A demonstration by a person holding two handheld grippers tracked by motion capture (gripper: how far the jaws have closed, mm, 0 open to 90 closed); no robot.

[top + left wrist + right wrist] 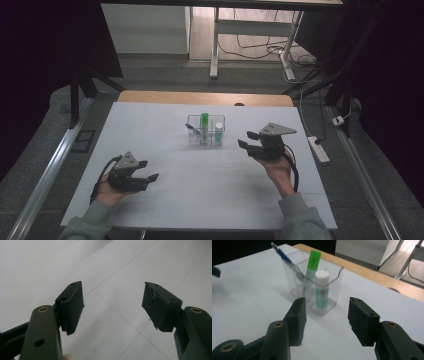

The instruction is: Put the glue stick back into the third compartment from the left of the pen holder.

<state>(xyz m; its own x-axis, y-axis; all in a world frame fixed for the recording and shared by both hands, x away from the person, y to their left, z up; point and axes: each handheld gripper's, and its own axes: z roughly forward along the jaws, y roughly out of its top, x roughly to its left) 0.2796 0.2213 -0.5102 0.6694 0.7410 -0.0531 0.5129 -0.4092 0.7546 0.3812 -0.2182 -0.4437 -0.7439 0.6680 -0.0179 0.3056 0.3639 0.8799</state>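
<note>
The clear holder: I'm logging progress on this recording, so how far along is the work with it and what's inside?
Nothing looks done yet. The clear holder stands on the white table with a green marker, a white-capped glue stick and a blue pen inside. The right gripper is open and faces the holder, short of it. The left gripper is open over bare table. All grasping seems left.

You won't find any text you can read here. The glue stick [322, 290] in the clear holder [337, 277] carries a green and red label, but its print is too small and blurred to make out.
</note>
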